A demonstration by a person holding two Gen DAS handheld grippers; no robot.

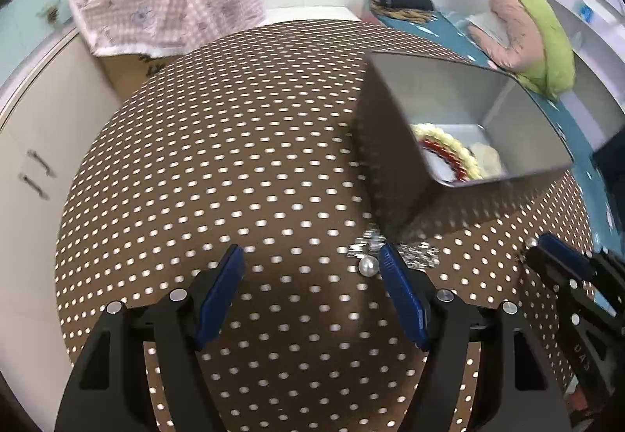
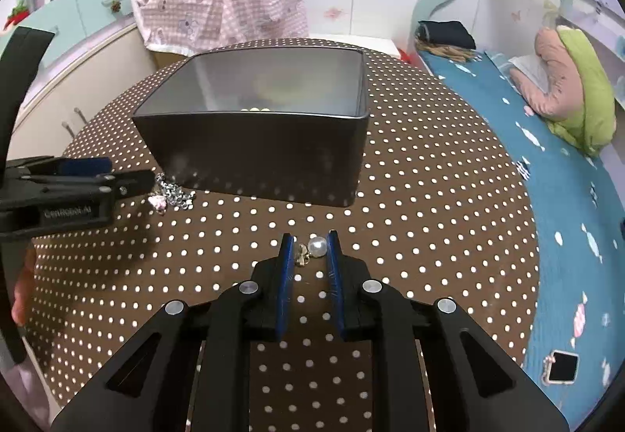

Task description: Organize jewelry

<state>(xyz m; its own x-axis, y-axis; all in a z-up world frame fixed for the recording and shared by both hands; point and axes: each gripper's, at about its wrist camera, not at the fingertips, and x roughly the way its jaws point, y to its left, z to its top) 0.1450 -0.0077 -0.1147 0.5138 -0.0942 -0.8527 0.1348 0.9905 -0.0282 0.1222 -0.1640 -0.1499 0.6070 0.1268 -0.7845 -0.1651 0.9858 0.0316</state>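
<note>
The round dotted tabletop [image 2: 429,197] carries a grey box [image 2: 265,154] with yellow and red bead strands [image 1: 449,154] inside; your left claw [image 1: 310,256] stands wide open and empty, a silver chain [image 1: 367,246] and pearl [image 1: 368,266] just beside its right finger; your right claw [image 2: 309,246] is pinched on a pearl earring [image 2: 312,249].

You have a smooth grey metal box [image 2: 265,147] with a dull sheen on the matt dotted cloth of the tabletop [image 2: 429,221], a glossy pearl [image 2: 317,247] beside it, and matt black plastic tools with blue ribbed pads [image 1: 402,299]
</note>
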